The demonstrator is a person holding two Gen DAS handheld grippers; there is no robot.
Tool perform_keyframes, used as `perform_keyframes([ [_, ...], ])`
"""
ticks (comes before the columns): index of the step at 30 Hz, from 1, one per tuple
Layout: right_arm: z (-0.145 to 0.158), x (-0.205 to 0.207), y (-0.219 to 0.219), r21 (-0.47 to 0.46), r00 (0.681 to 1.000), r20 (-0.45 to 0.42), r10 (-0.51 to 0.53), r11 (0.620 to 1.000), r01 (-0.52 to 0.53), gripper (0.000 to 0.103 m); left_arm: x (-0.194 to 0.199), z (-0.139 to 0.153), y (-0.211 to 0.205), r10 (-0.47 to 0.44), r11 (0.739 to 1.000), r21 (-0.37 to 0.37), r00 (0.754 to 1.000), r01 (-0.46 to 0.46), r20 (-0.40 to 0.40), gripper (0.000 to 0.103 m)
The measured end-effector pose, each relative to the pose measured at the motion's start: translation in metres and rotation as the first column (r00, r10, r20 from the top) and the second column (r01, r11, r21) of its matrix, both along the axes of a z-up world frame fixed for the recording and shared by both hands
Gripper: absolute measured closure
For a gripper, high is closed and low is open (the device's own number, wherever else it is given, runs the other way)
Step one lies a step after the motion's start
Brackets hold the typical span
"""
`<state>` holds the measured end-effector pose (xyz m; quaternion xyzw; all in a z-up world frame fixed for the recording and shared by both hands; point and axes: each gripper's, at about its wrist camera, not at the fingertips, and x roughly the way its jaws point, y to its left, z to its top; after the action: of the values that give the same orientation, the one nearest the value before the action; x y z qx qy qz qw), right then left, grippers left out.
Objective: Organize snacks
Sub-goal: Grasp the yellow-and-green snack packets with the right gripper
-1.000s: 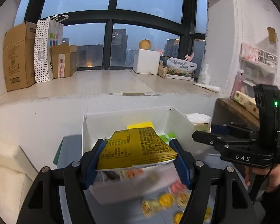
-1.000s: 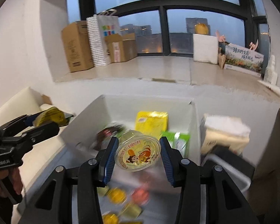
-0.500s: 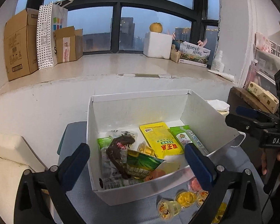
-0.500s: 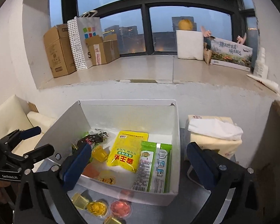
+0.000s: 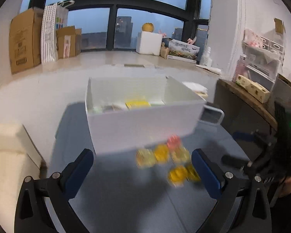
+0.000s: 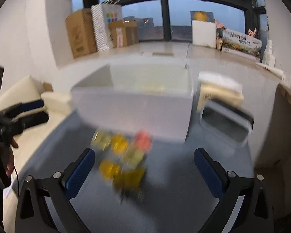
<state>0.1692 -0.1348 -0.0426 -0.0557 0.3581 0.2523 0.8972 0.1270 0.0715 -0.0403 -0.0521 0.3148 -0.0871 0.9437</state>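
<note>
Risk here lies in the tight huddle of jelly cups point(image 5: 165, 160) on the grey worktop point(image 5: 126, 203), just before the white box point(image 5: 141, 124): with left gripper point(image 5: 142, 167) and right gripper point(image 6: 144, 169) both empty, fingers wide, a careless closing could shove neighbours aside or pinch two together. Motion blur smears the cups, so their number and lids are hard to judge, and the box wall hides most packets inside.
</note>
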Motion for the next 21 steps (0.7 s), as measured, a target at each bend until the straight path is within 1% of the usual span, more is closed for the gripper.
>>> perform_keyframes([
  [1, -0.006, -0.01, 0.0, 0.003, 1.0, -0.009, 0.01, 1.0, -0.01, 0.0, -0.012, -0.007, -0.004, 0.007, 1.0, -0.012, 1.0, -0.007, -0.01, 0.0],
  [4, -0.024, -0.041, 0.001, 0.016, 0.998, -0.044, 0.036, 0.999, -0.035, 0.0, -0.032, -0.022, -0.011, 0.013, 0.999, -0.033, 0.999, -0.015, -0.041, 0.0],
  [7, -0.033, -0.049, 0.004, 0.019, 0.997, -0.067, 0.042, 0.999, -0.041, 0.0, -0.044, -0.033, -0.017, 0.023, 0.999, -0.043, 0.998, -0.026, -0.063, 0.0],
  [9, -0.037, -0.046, 0.006, 0.01, 0.996, -0.078, 0.03, 1.0, -0.029, 0.0, -0.048, -0.036, -0.019, 0.034, 0.998, -0.044, 0.997, -0.038, -0.075, 0.0],
  [12, -0.042, -0.035, 0.007, 0.021, 0.995, -0.095, 0.028, 0.999, -0.026, 0.0, -0.051, -0.036, -0.017, 0.041, 0.997, -0.063, 0.996, -0.046, -0.08, 0.0],
  [15, -0.046, -0.02, 0.009, 0.025, 0.992, -0.124, 0.017, 1.0, -0.014, 0.0, -0.054, -0.035, -0.016, 0.05, 0.997, -0.052, 0.996, -0.054, -0.077, 0.0],
  [17, -0.05, -0.011, 0.013, 0.005, 0.991, -0.137, 0.006, 1.0, -0.006, 0.0, -0.056, -0.034, -0.012, 0.055, 0.997, -0.057, 0.995, -0.059, -0.077, 0.0],
  [21, -0.061, 0.005, 0.018, 0.011, 0.985, -0.172, 0.02, 1.0, -0.019, 0.0, -0.059, -0.036, -0.005, 0.079, 0.995, -0.055, 0.993, -0.084, -0.089, 0.0],
])
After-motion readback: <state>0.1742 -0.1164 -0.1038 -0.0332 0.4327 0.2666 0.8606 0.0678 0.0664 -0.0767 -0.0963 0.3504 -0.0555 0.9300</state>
